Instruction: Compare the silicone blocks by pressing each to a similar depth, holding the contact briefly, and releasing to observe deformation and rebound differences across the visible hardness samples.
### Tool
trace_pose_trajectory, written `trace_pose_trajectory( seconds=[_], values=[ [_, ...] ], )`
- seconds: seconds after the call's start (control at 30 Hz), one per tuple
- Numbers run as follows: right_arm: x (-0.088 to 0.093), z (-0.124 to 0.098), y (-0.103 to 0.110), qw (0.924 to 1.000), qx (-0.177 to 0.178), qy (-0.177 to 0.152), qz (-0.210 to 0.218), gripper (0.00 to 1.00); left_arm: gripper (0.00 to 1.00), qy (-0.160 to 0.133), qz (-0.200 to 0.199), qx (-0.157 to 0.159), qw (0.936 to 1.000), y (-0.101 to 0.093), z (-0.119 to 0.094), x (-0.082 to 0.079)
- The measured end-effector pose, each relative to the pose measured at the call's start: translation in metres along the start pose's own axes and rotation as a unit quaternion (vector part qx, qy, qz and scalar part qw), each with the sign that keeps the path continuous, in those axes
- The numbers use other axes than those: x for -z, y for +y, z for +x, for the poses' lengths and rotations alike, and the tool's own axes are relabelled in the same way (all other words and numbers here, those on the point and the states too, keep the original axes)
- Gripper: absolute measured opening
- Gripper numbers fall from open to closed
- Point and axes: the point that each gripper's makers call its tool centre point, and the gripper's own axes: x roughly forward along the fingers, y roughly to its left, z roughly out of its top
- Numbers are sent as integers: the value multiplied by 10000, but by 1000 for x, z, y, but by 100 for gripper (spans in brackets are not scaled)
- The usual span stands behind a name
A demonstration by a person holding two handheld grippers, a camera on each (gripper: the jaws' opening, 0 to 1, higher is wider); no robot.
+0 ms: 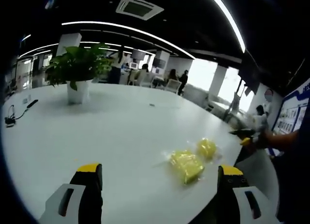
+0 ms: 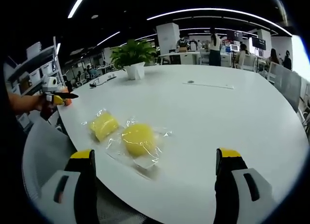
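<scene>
2 yellow silicone blocks in clear wrap lie side by side near the white table's [image 2: 232, 117] edge: squarer block [image 2: 103, 125], rounder block [image 2: 138, 139]. Left gripper [image 1: 160, 178] and right gripper [image 2: 157, 161] hover, jaws spread, grasping nothing. Potted plant [image 1: 77, 71] toward the far edge.

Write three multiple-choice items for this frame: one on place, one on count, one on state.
1. Where do the yellow blocks lie?
A. near the table's edge
B. beside the plant
C. on a chair

2. How many yellow blocks show?
A. one
B. two
C. four

3. How is the right hand-held gripper?
A. shut on a block
B. open, holding nothing
C. pressing a block

Key: 1 A, they sit by the white table's near rim, far from the potted plant; 2 B, two bagged pieces; 3 B, jaws wide apart, short of both.
</scene>
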Motion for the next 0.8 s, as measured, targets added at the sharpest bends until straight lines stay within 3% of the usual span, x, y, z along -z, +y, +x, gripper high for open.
trace_pose_trajectory(
  seconds=[0.23,0.4,0.7,0.8],
  values=[
    [0,-1,0,10000,-33,-2,-6,97,100,-1,20,-154,9999,7,2,-7],
    [-3,-1,-1,9999,17,-77,78,97,100,33,-136,-12,9999,1,6,-9],
    [-2,3,4,10000,-42,-2,30,97,100,35,-86,138,9999,-3,30,-18],
    [-3,3,4,10000,-42,-16,38,97,100,103,-238,162,9995,0,39,-17]
  ],
)
